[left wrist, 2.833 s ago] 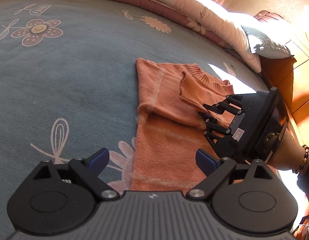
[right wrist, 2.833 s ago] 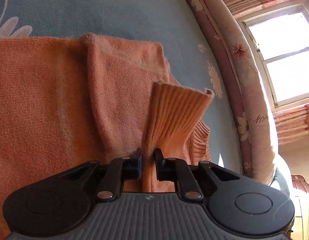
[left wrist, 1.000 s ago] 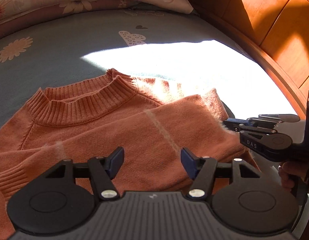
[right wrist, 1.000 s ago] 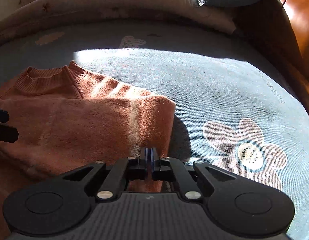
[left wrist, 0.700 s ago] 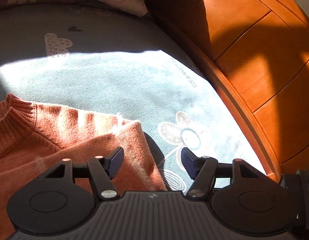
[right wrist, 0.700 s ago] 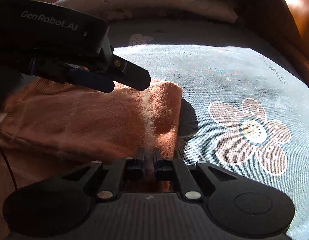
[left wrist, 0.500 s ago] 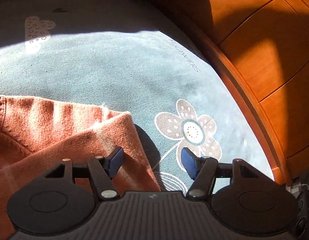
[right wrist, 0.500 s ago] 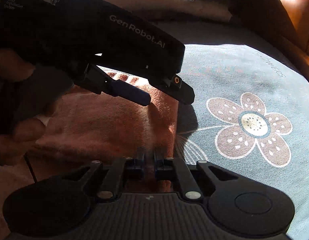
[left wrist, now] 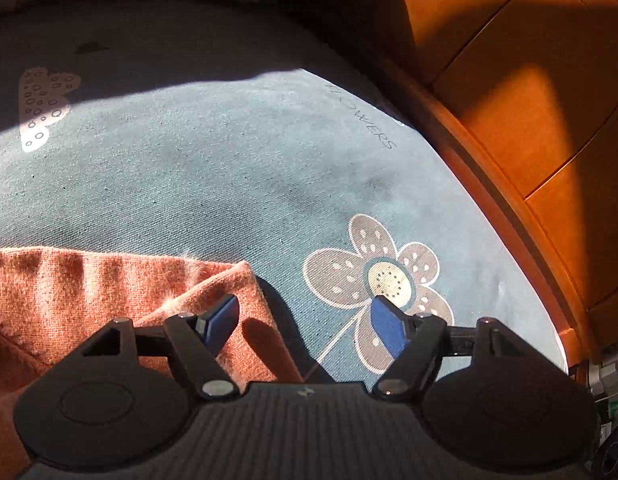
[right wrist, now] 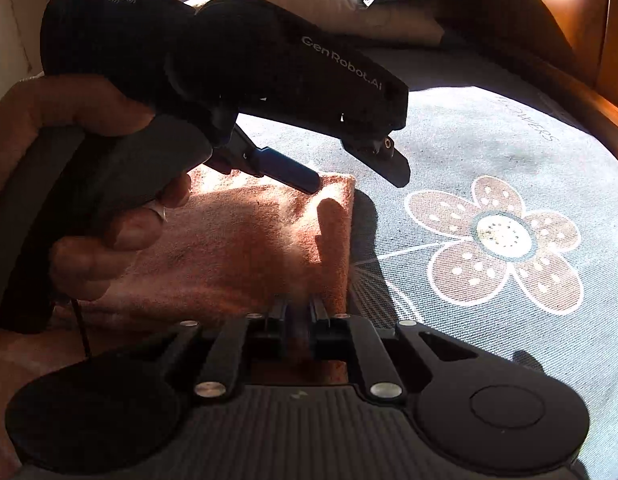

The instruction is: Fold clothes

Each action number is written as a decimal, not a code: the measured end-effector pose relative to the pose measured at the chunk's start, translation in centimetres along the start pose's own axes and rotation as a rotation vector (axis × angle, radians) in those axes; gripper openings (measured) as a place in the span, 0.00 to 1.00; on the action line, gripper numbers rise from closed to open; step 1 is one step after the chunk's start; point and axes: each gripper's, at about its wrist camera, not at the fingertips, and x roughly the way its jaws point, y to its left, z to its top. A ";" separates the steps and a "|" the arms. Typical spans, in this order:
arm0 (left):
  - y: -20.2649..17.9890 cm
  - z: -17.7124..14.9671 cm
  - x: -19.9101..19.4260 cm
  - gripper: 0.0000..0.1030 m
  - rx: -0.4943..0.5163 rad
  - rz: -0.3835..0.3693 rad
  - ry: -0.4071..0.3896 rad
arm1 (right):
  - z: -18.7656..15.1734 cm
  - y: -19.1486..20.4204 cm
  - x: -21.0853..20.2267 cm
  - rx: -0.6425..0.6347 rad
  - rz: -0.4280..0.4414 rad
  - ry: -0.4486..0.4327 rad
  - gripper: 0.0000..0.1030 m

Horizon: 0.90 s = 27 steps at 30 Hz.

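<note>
Two grippers worked at one corner of the orange sweater [right wrist: 245,248], which lay on the blue-grey bedsheet [left wrist: 197,168] printed with flowers. No containers appeared in either view; the sheet alone carried the garment.

Your left gripper [left wrist: 305,320] stood wide apart, its blue pads [left wrist: 223,318] straddling the sweater's folded corner: one pad hung over the knit, the other over the printed flower [left wrist: 383,276] on bare sheet. Whether the near pad touched the fabric could not be told. In the right wrist view that same gripper [right wrist: 357,174] reached in from the upper left, gripped by your left hand [right wrist: 105,216], its fingers spread above the far corner of the fold.

Your right gripper [right wrist: 297,320] sat with its fingers drawn narrow, a slim gap between them, at the near edge of the sweater. The knit ran right up to them, and a dark strip filled the gap; whether cloth was pinched there could not be told.

As for direction, the sweater's folded side edge ran away from the right camera, from the right gripper's fingers toward the left gripper's tips, with the bulk spreading off to the left. A wooden bed frame [left wrist: 521,128] curved along the sheet's right side, and pillows [right wrist: 349,4] lay at the far end.
</note>
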 end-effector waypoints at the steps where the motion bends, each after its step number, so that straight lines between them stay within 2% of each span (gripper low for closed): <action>1: 0.0 0.1 0.6 0.72 0.012 0.008 0.008 | -0.1 0.0 0.0 -0.002 0.000 -0.003 0.14; 5: 0.5 1.5 2.2 0.74 0.005 0.000 -0.002 | -0.5 0.4 0.0 -0.018 -0.009 -0.024 0.15; 9: 0.9 1.5 -0.8 0.74 -0.007 -0.003 -0.031 | -0.4 0.9 -0.1 -0.045 -0.026 -0.022 0.16; 14: 3.0 -1.1 -5.2 0.74 -0.090 -0.016 -0.037 | -0.8 2.6 -0.1 -0.109 0.001 -0.019 0.23; 19: 5.4 -4.3 -5.4 0.74 -0.182 0.000 -0.002 | -1.4 4.5 0.0 -0.180 0.034 -0.018 0.26; 23: 5.6 -5.0 -6.2 0.76 -0.152 0.020 -0.026 | -1.6 5.3 -0.3 -0.212 0.043 -0.002 0.29; 27: 4.8 -4.3 -7.0 0.75 -0.119 0.002 -0.042 | -0.8 5.7 -1.1 -0.219 0.055 0.006 0.30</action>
